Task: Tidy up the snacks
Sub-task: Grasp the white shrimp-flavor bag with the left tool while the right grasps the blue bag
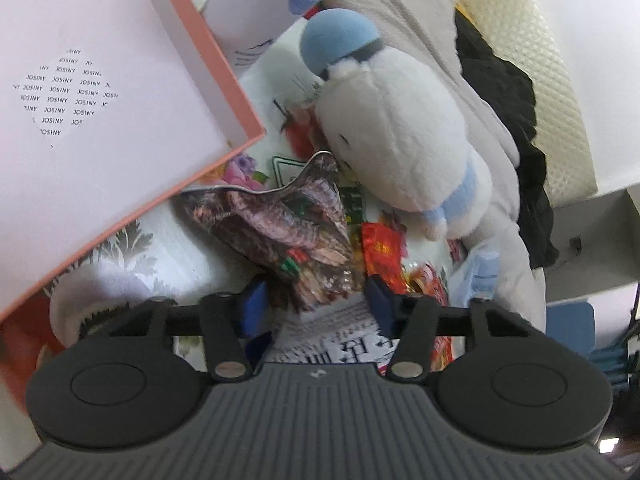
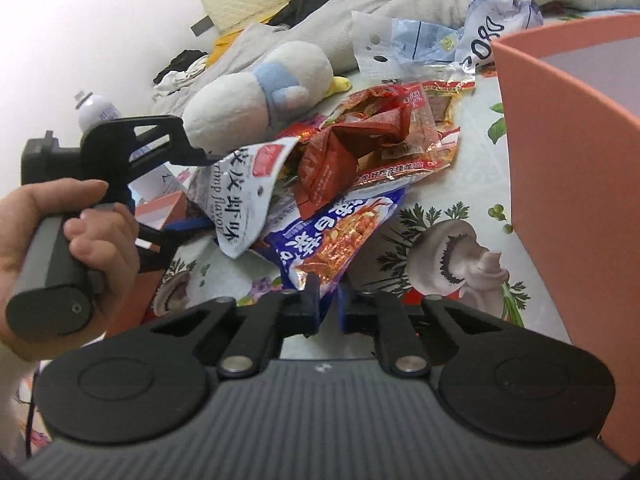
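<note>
My left gripper [image 1: 316, 302] is shut on a snack bag [image 1: 280, 224] with a dark fish print and a white lettered side, its blue pads pressing on both edges. The right wrist view shows that left gripper [image 2: 204, 190] in a person's hand [image 2: 80, 232], gripping the white "shrimp flavor" bag [image 2: 244, 196]. My right gripper [image 2: 328, 304] is shut on the near corner of a blue snack bag [image 2: 340, 232]. Red snack packets [image 2: 372, 140] [image 1: 380, 248] lie heaped behind both bags. A pink-walled box [image 1: 208, 60] [image 2: 560, 160] stands open beside the heap.
A white and blue plush toy [image 1: 400, 140] [image 2: 248, 92] lies against the snack heap. Grey bedding [image 1: 492, 128], black clothing [image 1: 512, 92] and a cream pillow [image 1: 552, 60] lie behind. Also here: a spray can [image 2: 96, 108], a crumpled pale wrapper [image 2: 500, 4] and the mushroom-print cloth [image 2: 452, 256].
</note>
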